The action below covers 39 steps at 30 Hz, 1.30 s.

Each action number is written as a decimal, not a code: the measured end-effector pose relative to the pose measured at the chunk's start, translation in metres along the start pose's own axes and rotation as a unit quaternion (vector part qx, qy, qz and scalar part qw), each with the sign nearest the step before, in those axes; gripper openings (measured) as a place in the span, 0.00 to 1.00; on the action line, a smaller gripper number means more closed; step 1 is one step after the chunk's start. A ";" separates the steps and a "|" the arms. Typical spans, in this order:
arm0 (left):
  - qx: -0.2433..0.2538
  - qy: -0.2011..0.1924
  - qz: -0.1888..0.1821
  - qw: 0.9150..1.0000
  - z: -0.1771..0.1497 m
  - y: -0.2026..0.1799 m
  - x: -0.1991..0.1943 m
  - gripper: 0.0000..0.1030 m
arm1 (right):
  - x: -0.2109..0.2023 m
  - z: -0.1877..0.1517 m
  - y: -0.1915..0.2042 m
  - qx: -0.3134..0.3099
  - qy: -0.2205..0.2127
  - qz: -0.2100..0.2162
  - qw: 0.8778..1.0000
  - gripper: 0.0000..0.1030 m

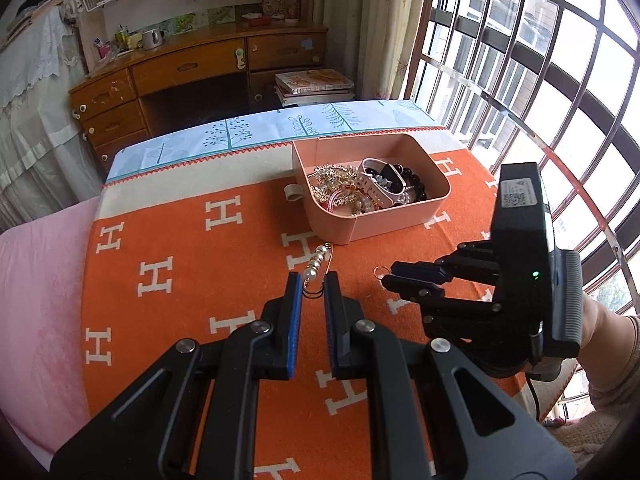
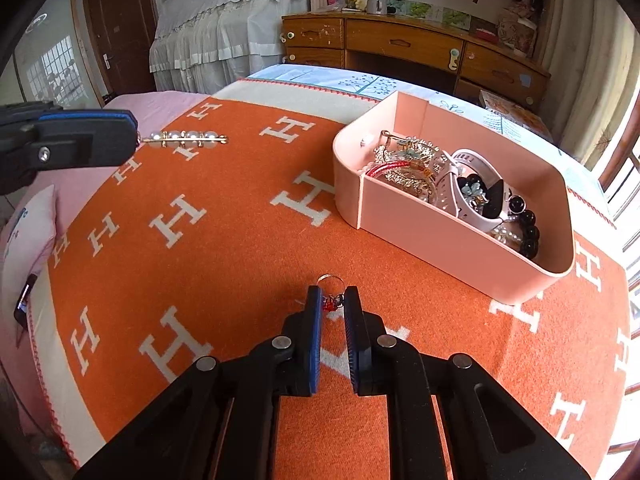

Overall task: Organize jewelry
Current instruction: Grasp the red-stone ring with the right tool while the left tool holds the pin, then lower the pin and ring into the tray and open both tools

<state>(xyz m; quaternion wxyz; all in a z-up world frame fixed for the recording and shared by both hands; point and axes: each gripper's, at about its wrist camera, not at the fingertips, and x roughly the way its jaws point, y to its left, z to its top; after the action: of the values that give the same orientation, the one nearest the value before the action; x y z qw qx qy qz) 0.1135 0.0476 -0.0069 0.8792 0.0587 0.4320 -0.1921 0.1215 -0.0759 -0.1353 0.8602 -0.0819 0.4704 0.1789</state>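
Tools (image 1: 313, 286) (image 2: 333, 304) over "H"-lettered blanket (image 2: 224, 280).

Blanket (image 1: 192, 280): orange, white H letters repeated, cream border with red zigzag edge
Sheet (image 1: 256, 132): pale blue, teal tree and leaf prints
Bedding (image 1: 40, 280) at side: plain pink
Box (image 2: 452, 240): salmon pink
Inside box: white perforated watch strap (image 2: 464, 184), black bead bracelet (image 2: 528, 228), red bangle (image 2: 390, 168), gold-toned pieces
Pearl pin (image 2: 184, 138): white pearls on gold wire
Ring (image 2: 331, 300): silver loop, red and dark beads
Left gripper (image 1: 313, 280), right gripper (image 2: 333, 300): black, blue pads
Desk (image 1: 192, 68): honey-brown wood
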 end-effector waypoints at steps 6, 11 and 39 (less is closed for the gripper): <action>0.004 -0.017 -0.001 1.000 0.019 -0.010 -0.010 0.08 | -0.057 0.011 -0.023 0.052 -0.037 0.017 0.998 0.10; 0.008 -0.047 -0.003 0.999 0.052 -0.022 -0.024 0.08 | -0.117 0.037 -0.047 0.084 -0.085 0.010 0.993 0.10; -0.027 0.010 0.020 0.999 0.120 -0.032 0.130 0.75 | -0.020 0.078 -0.175 0.239 -0.019 -0.044 0.970 0.13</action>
<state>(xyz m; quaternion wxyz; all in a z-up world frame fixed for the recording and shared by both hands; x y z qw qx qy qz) 0.2613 -0.0514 -0.0320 0.8796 0.0461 0.4448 -0.1620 0.2399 -0.2176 -0.0808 0.8705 0.1089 0.4793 0.0243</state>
